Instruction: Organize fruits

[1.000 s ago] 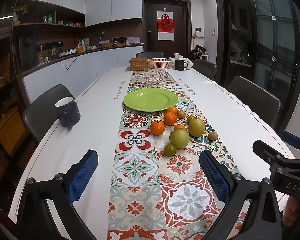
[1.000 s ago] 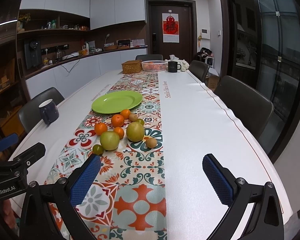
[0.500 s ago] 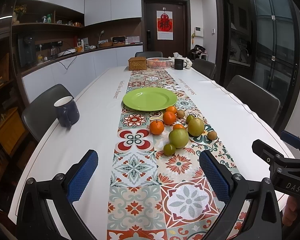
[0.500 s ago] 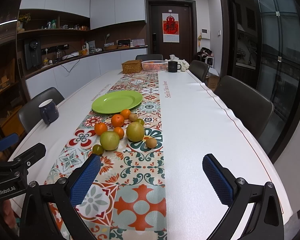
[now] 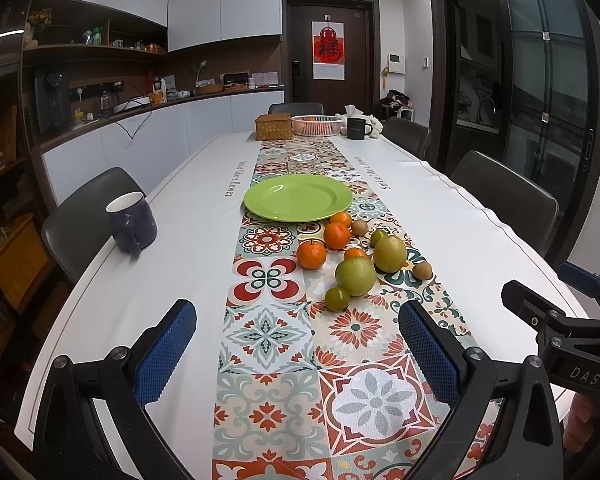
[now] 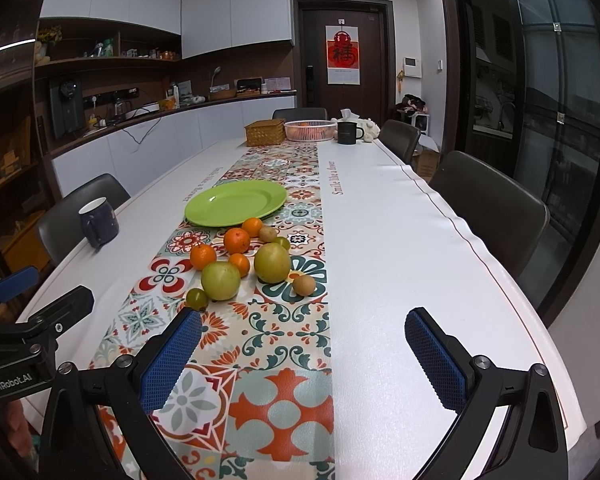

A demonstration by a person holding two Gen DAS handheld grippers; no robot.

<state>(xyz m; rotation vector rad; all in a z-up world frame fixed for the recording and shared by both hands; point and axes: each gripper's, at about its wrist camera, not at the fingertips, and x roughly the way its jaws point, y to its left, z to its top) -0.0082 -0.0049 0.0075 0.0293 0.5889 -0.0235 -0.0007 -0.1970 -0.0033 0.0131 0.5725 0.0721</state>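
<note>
**Fruit loose beside a bare plate, both grippers hanging back**

Kitchen cabinets and a dark door closed off the far end of a long white table, which carried a patterned runner down its middle. At the left edge a navy mug stood alone, its inside not visible. Further right the green plate lay on the runner with nothing on it. At the far end sat a wicker box, a white basket with something orange just showing inside, and a black mug.

All the fruit lay on the runner just in front of the plate, bunched close together. Left to right: an orange, a second orange and a third orange nearest the plate rim, a small green fruit, a big green apple with a small orange behind it, a yellow-green apple, and a brown kiwi. Dark chairs lined both long sides of the table. Nothing stood between the grippers and the fruit.

The left gripper hovered low over the runner, pointing down the table, its blue pads spread wide and holding nothing. The right gripper hovered alongside it over the runner's right edge, jaws likewise spread and holding nothing, the small green fruit just beyond its left fingertip.
</note>
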